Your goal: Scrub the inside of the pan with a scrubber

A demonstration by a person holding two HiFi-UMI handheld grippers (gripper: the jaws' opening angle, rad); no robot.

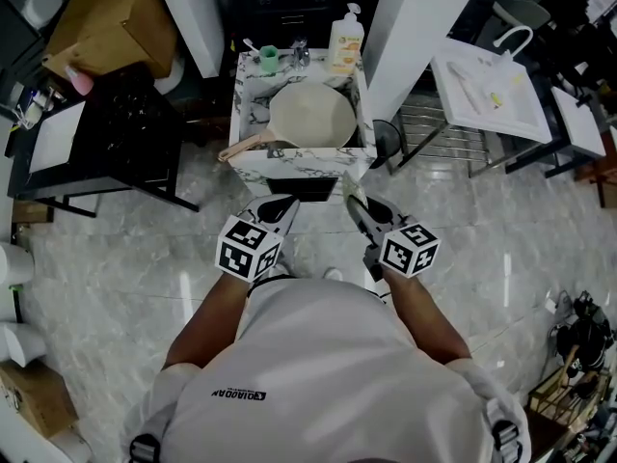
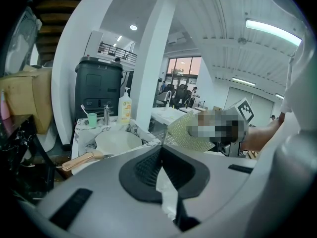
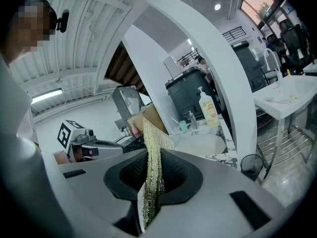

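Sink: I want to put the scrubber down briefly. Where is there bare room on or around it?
The pan fills the sink; its back ledge is crowded with cup, tap and soap bottle. Bare: the front rim right of the pan handle, and the floor before it.

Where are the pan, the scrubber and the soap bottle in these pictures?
pan (image 1: 310, 116): head view, on its pale inner base.
scrubber (image 3: 153, 155): right gripper view, on the mesh strip clamped between the jaws.
soap bottle (image 1: 345, 46): head view, on the bottle's body below the pump.
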